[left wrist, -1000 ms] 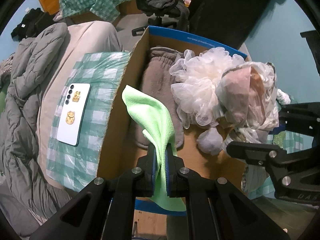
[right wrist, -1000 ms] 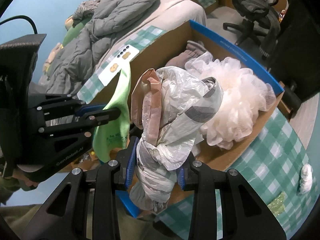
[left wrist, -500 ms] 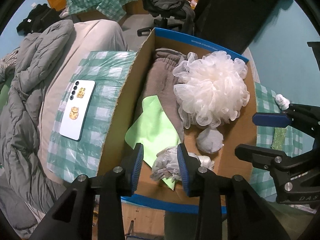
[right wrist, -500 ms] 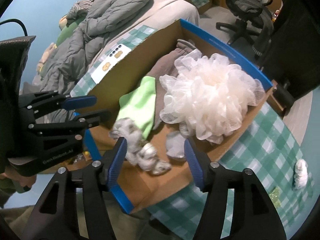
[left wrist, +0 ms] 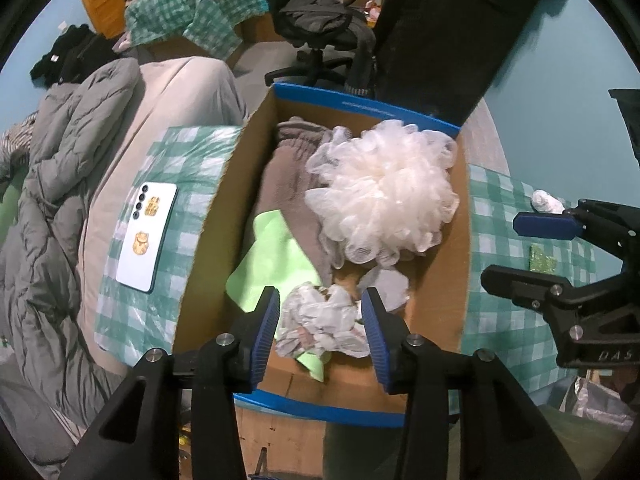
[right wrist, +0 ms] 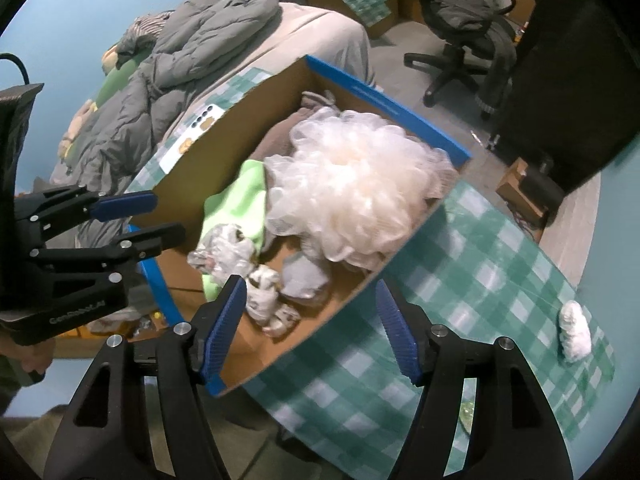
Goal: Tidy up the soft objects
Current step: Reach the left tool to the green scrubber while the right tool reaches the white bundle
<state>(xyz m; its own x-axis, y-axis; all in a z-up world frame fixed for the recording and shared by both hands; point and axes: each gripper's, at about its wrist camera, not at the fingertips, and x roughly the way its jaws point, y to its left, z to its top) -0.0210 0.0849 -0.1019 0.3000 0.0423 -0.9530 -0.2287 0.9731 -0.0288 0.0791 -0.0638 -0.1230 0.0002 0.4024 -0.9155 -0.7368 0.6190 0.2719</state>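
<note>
Both grippers had just let go. A second before, the left gripper (left wrist: 320,320) pinched the green cloth (left wrist: 276,264) and the right gripper (right wrist: 310,322) clamped the crumpled bag (right wrist: 232,252). Now both sets of jaws had been opening and stood parted with nothing between the pads. The cloth lay in the box (left wrist: 208,248) at its near left, beside the brown towel (left wrist: 288,176). The bag sat on the cloth's near edge, with the loofah (left wrist: 384,192) filling the far right. Two more soft things were thus stowed. A white wad (right wrist: 574,330) was still out on the checked cloth (right wrist: 480,264) to the right, probably the next pick. A phone (left wrist: 148,236) lay left of the box. Beyond were a grey quilt (left wrist: 60,168) and an office chair (left wrist: 320,28).
</note>
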